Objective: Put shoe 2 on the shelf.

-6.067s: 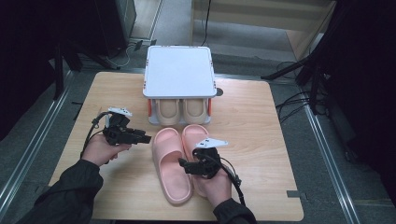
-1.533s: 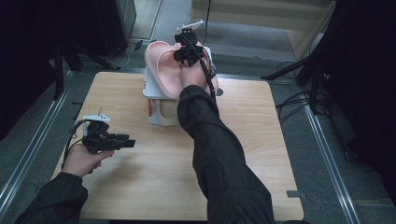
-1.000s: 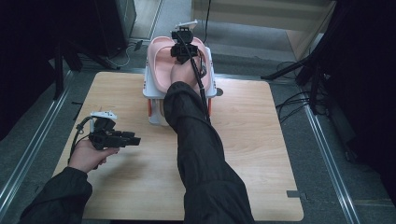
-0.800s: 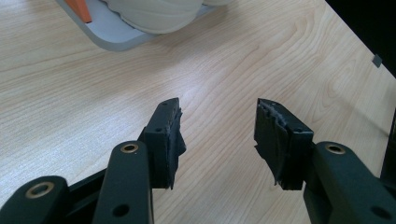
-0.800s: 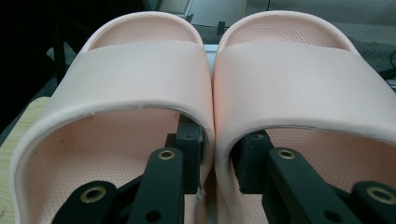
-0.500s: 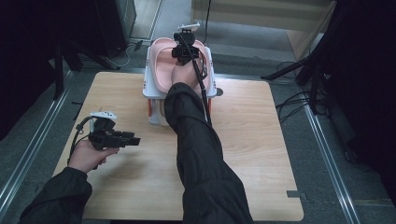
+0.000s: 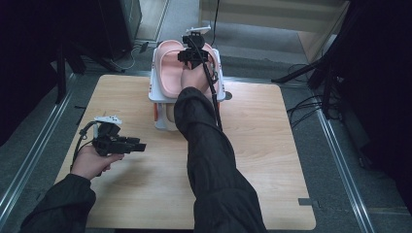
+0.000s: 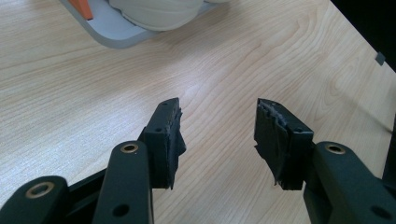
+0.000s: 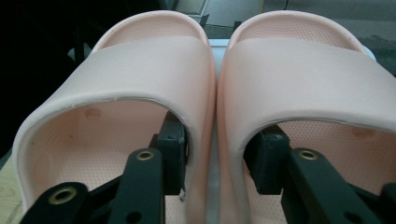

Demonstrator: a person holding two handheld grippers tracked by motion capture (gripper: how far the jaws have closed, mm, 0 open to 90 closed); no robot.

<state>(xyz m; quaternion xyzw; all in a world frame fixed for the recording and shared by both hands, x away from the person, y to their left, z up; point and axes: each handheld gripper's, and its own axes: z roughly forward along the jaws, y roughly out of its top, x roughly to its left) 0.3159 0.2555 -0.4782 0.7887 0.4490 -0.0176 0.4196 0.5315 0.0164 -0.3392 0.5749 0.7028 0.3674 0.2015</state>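
Two pink slippers lie side by side on the white top of a shoe rack (image 7: 154, 92) at the table's far edge, the left slipper (image 7: 167, 68) (image 9: 140, 65) beside the right slipper (image 9: 303, 65). My right gripper (image 7: 193, 54) (image 9: 217, 140) reaches over them with one jaw under each strap. The slippers' two inner walls stand between the jaws. Its jaws have just been opening, and the pads look eased off the walls. My left gripper (image 7: 141, 145) (image 8: 219, 112) hovers open over bare wood near the table's left edge, holding nothing.
Beige slippers (image 7: 167, 114) (image 8: 159, 14) sit on the rack's lower shelf, beside an orange post (image 8: 81, 7). The wooden table (image 7: 272, 145) spreads wide on the right and front. My right sleeve crosses the table's middle. Dark stands and cables surround the table.
The pink slippers went from the table onto the rack's top in my right gripper; they were tilted up, now they lie flat. My left gripper drew back to the left edge.
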